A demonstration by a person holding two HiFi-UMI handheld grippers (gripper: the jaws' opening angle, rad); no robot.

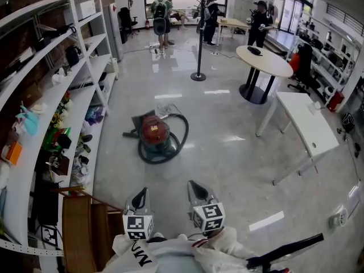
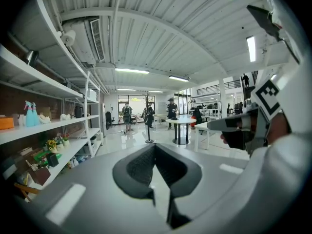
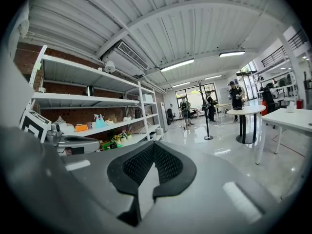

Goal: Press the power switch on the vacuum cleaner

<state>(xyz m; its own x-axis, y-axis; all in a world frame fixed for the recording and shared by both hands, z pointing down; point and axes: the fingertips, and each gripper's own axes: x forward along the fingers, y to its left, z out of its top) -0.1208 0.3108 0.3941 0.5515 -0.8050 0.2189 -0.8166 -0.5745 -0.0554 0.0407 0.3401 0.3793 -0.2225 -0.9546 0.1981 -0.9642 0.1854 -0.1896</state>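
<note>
Head view: vacuum (image 1: 154,132) sits on the floor (image 1: 239,158) ahead, well apart from both grippers.
Vacuum: round, dark red canister with a dark base; switch too small to make out.
Hose (image 1: 182,136): dark green and ribbed, looped in a ring around the canister.
Floor: pale grey, glossy, with streaks of reflected light.
Left gripper (image 1: 142,193): low in view, close to the person's chest, grey tapered shell pointing forward.
Left jaws: pressed together at the tips in the left gripper view; nothing between them.
Left pads (image 2: 139,168): black, with a fine dimpled grid.
Right gripper (image 1: 194,186): just beside the left one, the same grey wedge shape.
Right jaws: tips meet in the right gripper view; nothing held.
Right pads (image 3: 138,165): black, dimpled rubber-like faces.
Cubes (image 1: 208,216): white, with black square markers, one behind each gripper.
Shelves (image 1: 77,92): white metal racks along the left wall, crowded with small items.
Round table (image 1: 264,60): white top on a dark pedestal, far right.
White table (image 1: 307,124): rectangular, on thin legs, right side.
Stand (image 1: 199,44): thin dark pole on a round base, beyond the vacuum.
People (image 1: 161,13): a few standing at the far end.
</note>
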